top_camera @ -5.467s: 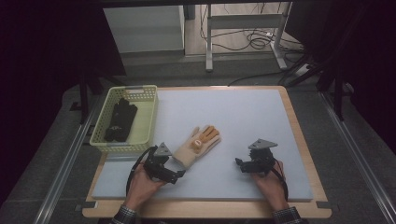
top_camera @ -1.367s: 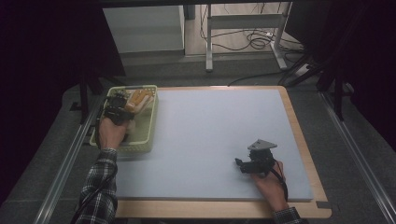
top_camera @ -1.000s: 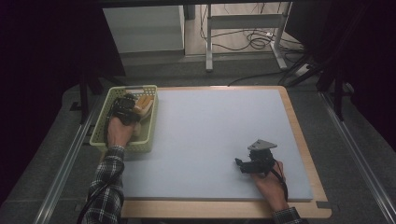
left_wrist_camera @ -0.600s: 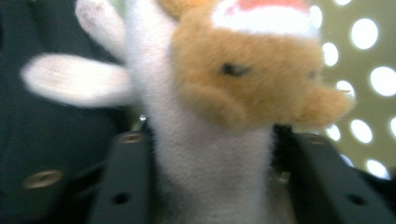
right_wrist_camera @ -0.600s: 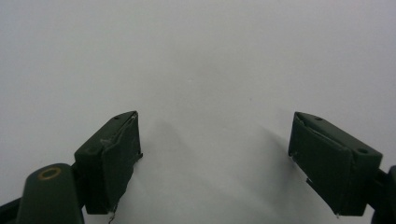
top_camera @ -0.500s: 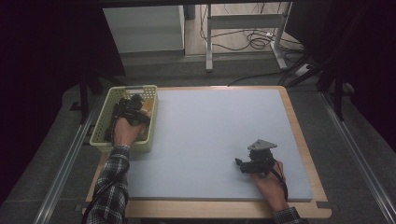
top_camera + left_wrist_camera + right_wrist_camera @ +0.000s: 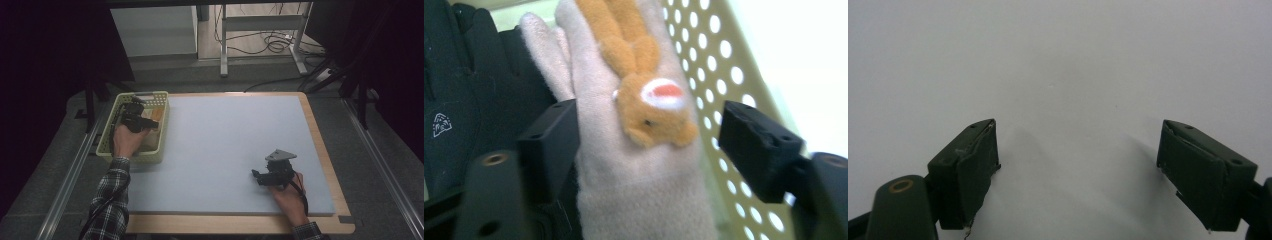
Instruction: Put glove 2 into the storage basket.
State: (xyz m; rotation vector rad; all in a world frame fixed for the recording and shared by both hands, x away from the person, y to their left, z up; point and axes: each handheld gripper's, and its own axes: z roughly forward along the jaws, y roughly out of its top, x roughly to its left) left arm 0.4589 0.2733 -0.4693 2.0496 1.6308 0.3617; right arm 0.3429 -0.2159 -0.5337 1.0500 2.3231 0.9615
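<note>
A beige glove point(image 7: 624, 170) with an orange plush rabbit point(image 7: 649, 107) lies in the pale green basket point(image 7: 131, 156), partly over black gloves point(image 7: 469, 100). My left gripper point(image 7: 651, 137) hovers over the basket point(image 7: 719, 60). Its jaws have just been opening and now stand apart, with the beige glove between them. The right jaw is clear of the glove. In the high view, the left gripper point(image 7: 142, 120) sits above the basket's middle. My right gripper point(image 7: 257, 176) rests on the grey mat at the near right. It is open point(image 7: 1078, 165), with only bare mat between the jaws.
The grey mat point(image 7: 225, 130) covers the wooden table between the two hands. The perforated basket stands at the mat's far left corner. Metal rails run along both sides of the table, and cables lie on the floor beyond it.
My left gripper carried the beige glove from the mat into the basket, let go of it and drew back slightly towards the person. The right gripper has not moved.
</note>
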